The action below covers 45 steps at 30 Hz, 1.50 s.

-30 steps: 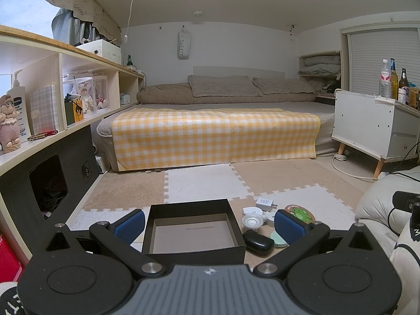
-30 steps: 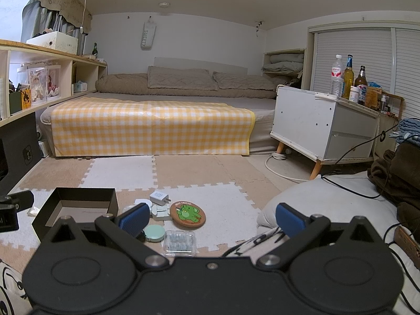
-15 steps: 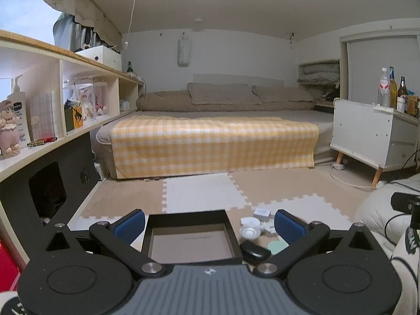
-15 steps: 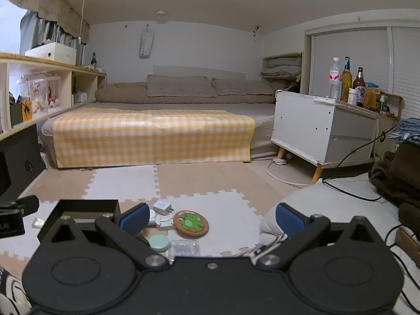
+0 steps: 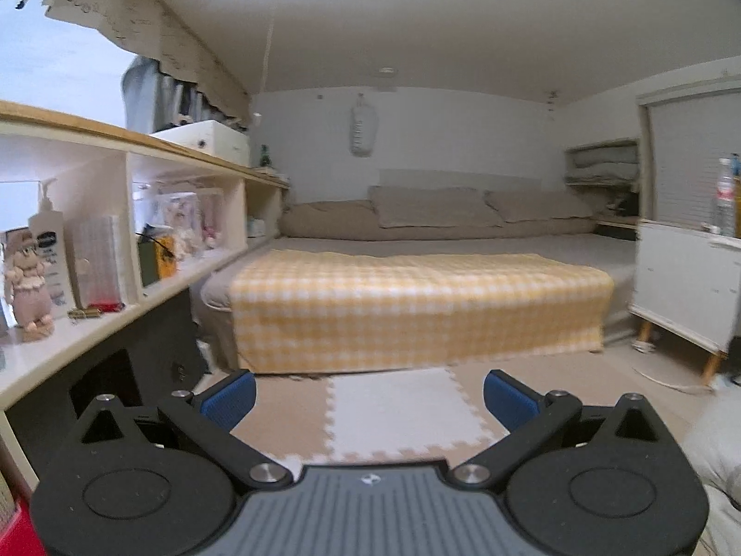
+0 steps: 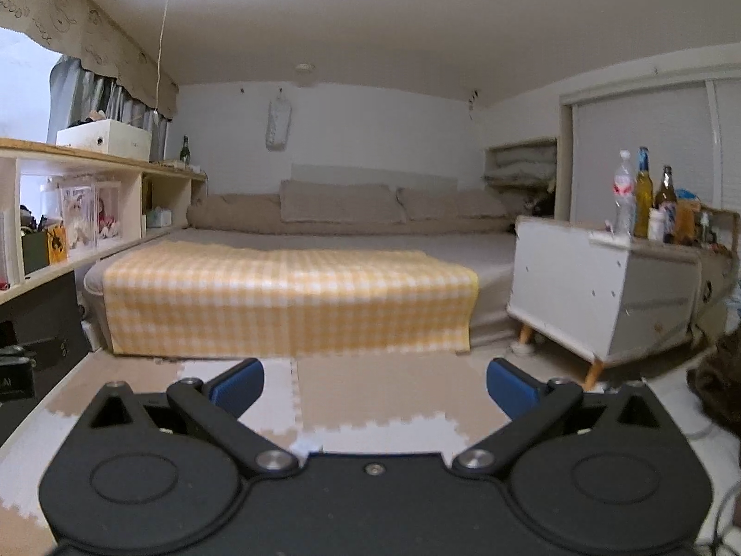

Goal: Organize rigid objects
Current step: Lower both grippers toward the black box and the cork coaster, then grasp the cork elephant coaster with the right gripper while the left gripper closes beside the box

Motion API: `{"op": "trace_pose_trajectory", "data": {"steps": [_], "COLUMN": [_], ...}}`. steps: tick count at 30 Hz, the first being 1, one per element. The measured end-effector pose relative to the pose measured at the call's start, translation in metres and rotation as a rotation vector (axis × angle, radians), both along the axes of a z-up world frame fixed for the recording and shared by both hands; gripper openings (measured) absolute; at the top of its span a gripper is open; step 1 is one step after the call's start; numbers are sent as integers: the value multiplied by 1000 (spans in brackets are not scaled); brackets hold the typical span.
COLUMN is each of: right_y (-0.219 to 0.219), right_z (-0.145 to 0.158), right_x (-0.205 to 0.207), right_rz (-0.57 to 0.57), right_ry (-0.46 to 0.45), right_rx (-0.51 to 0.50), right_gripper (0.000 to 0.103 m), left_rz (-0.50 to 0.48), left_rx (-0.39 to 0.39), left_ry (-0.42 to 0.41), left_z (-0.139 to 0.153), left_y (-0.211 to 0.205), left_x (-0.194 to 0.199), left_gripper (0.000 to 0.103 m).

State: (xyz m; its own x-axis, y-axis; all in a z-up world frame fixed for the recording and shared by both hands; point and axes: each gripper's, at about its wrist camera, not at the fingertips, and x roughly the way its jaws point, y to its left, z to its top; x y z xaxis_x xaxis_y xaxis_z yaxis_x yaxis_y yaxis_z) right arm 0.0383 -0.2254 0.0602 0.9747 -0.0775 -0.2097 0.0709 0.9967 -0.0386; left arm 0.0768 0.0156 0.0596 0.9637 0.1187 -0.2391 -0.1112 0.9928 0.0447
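One bed (image 5: 417, 296), two grippers (image 5: 370, 398) (image 6: 375, 387) spread wide, empty.

Left gripper (image 5: 369, 397): black linkage arms, blue pads, silver pivot screws, ribbed grey centre plate. Right gripper (image 6: 375, 384): same, plain black plate.

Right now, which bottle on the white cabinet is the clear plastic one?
The leftmost bottle, clear with a red label; the two bottles to its right are amber glass.
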Motion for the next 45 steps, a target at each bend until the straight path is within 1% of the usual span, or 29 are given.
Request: {"op": "trace_pose_trajectory", "data": {"steps": [2,4,6,9,12,16,19,21,24,25,27,29,32,34,35,38,40,43,45], "right_y": [-2,-6,-9,-14,-18,-22,-27,-32,-40,-43,-48,-54,-54,-50,-48,-44,-44,-43,-43], "right_z": [4,5,3,-7,-20,-41,-59,-74,-96,-103,-116,-130,-150,-162,-166,-181,-194,-209,-216], "right_x": [17,37,60,92,122,156,184,200,223,231,244,258,268,273,275,285,294,302,306], "right_rz": [11,15,18,-8,-9,-2,9,-13,-42,-44,-11,55,101,124,136,169,181,189,187], "right_ry": [1,13,44,73,95,135,195,228,291,325,389,467,533,581,602,665,708,771,796], "right_rx": [-4,-1,11,10,-9,-14,19,44,52,57,89,141,176,160,150,134,140,160,184], "right_gripper": [103,103,103,103,103,103,103,103,103,103,103,103,103,103,103,103,103,103,103], "left_rz": [18,34,46,42,67,98,129,148,137,138,138,128,122,126,131,133,123,112,108], "left_rx": [-5,-6,-16,-52,-73,-104,-135,-153,-203,-223,-240,-234,-204,-168,-141,-67,-58,-73,-67], "left_ry": [7,31,64,132,208,322,411,472,539,560,593,622,655,663,669,681,694,732,756], "left_z": [4,6,4,-6,-22,-52,-77,-92,-109,-114,-123,-130,-138,-142,-144,-149,-153,-159,-164], "left_y": [7,15,26,45,64,90,105,113,125,129,131,129,123,119,117,111,110,111,111], "left_x": [16,35,54,82,108,137,152,160,168,170,174,178,182,183,184,187,188,192,194], "left_gripper": [103,103,103,103,103,103,103,102,99,97,96,93,94,96,103,103,103,103,103]}}
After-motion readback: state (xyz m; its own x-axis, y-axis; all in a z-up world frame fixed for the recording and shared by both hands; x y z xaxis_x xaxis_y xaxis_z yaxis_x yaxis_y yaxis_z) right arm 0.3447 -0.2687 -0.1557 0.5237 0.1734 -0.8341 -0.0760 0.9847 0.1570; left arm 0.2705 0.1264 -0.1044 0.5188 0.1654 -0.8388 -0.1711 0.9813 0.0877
